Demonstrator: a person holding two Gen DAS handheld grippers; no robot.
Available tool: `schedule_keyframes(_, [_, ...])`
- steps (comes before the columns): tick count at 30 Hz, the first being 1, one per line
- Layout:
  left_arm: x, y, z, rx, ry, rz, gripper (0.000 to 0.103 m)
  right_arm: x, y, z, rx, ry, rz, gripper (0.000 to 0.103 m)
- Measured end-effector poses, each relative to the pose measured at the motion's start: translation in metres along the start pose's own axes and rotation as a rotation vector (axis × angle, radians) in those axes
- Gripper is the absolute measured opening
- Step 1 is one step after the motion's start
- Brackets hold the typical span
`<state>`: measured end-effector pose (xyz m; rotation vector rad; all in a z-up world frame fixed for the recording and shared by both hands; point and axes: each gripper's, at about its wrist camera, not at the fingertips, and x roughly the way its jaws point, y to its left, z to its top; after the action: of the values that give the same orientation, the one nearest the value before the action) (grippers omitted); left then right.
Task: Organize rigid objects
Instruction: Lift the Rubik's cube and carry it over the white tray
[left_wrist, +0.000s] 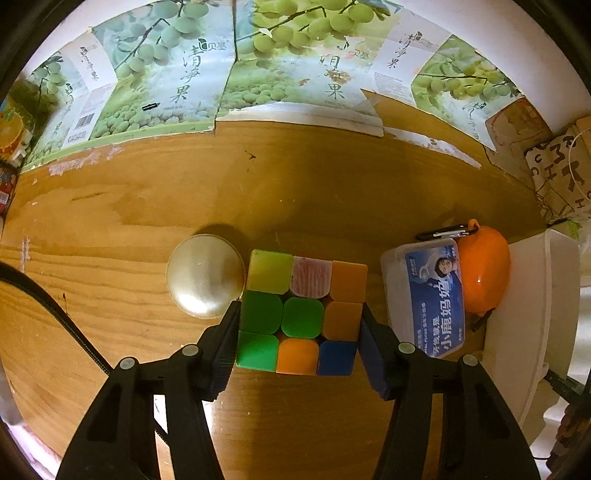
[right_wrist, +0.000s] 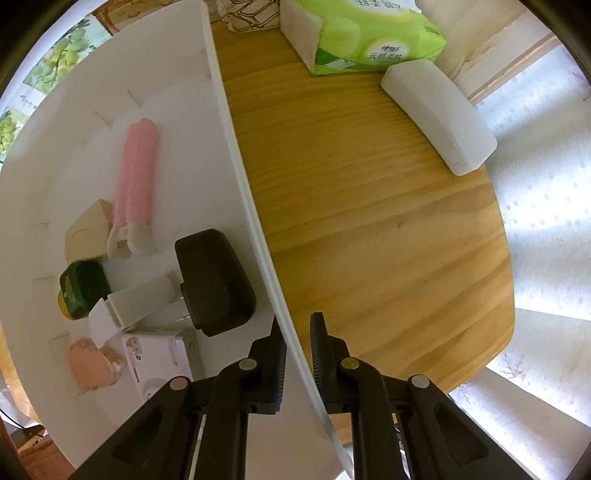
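Left gripper: your pads clamp the Rubik's cube by its two sides, on the wooden table.
Beside cube: pearly dome touching one side; floss box, orange pouch on the other.
Right gripper: you pinch the white bin wall.
Bin holds: pink roller, black adapter.

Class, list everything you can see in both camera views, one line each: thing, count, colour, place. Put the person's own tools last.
Puzzle cube: one, multicoloured, between left tool's pads.
Dome lid: one, pearl white, touching cube's left.
Floss box: one, clear with blue label, right of cube.
Orange case: one, beside floss box.
White bin: one, on table.
Pink roller: one, inside bin.
Black adapter: one, inside bin.
Tissue pack: one, green, far table.
White case: one, table edge.
Left tool: black, gripping cube.
Right tool: black, clamping bin wall.
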<state>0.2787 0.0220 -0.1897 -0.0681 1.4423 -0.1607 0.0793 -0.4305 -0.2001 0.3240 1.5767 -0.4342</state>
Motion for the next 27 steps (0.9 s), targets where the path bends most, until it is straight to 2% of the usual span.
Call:
schedule_keyframes(9, [-0.024,-0.008,-0.019,0.009,-0.048,0.008,0.062,-0.004,-0.006,-0.008,-0.011,-0.025,0.039,0.012])
schedule_keyframes(13, [-0.037,-0.013,-0.030,0.015,-0.058,-0.013,0.062,-0.003,-0.012,-0.015,-0.023,-0.039,0.051,0.012])
schedule_keyframes(27, [-0.091,-0.043,-0.075,0.066,-0.128,0.028,0.062,-0.008,-0.011,-0.023,-0.102,-0.039,0.090,0.012])
